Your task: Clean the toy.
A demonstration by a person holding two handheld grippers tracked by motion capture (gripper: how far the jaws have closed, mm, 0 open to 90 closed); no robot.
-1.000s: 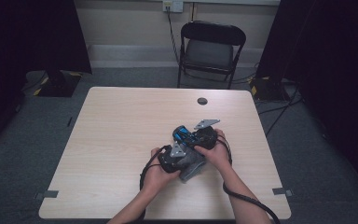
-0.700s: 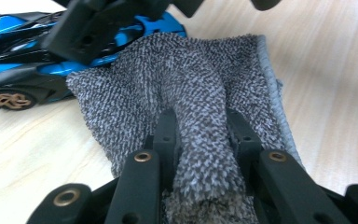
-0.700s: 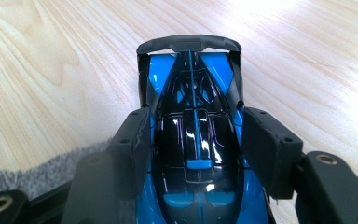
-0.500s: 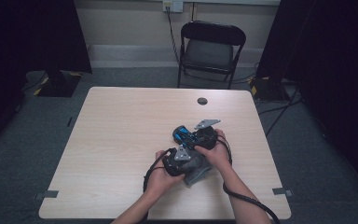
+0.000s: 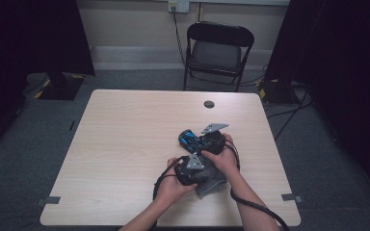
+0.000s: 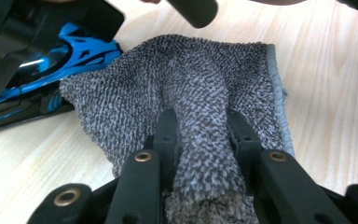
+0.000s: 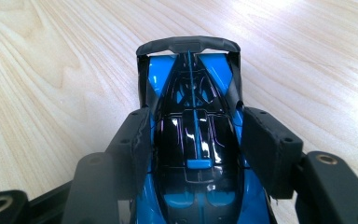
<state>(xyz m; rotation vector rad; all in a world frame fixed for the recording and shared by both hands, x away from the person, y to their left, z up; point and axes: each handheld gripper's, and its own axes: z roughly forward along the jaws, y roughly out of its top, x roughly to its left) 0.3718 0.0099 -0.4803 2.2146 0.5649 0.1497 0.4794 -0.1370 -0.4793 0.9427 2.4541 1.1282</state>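
Observation:
A blue and black toy car (image 7: 193, 107) sits on the wooden table (image 5: 125, 134), and my right gripper (image 7: 198, 140) is shut on its body, one pad on each side. From above, the car (image 5: 189, 140) pokes out to the left of the right gripper (image 5: 211, 140). My left gripper (image 6: 203, 121) is shut on a bunched fold of a grey terry cloth (image 6: 191, 79), which spreads ahead and touches the car (image 6: 51, 79). In the high view the left gripper (image 5: 192, 166) lies just in front of the right one, with the cloth (image 5: 212, 180) beneath it.
A small black round disc (image 5: 209, 104) lies near the table's far edge. A black folding chair (image 5: 219, 48) stands behind the table. Cables trail from both grippers off the near edge. Bare tabletop stretches to the left.
My left gripper has slid a little to the right with the cloth, closer under the right gripper. The right gripper and the car have stayed put.

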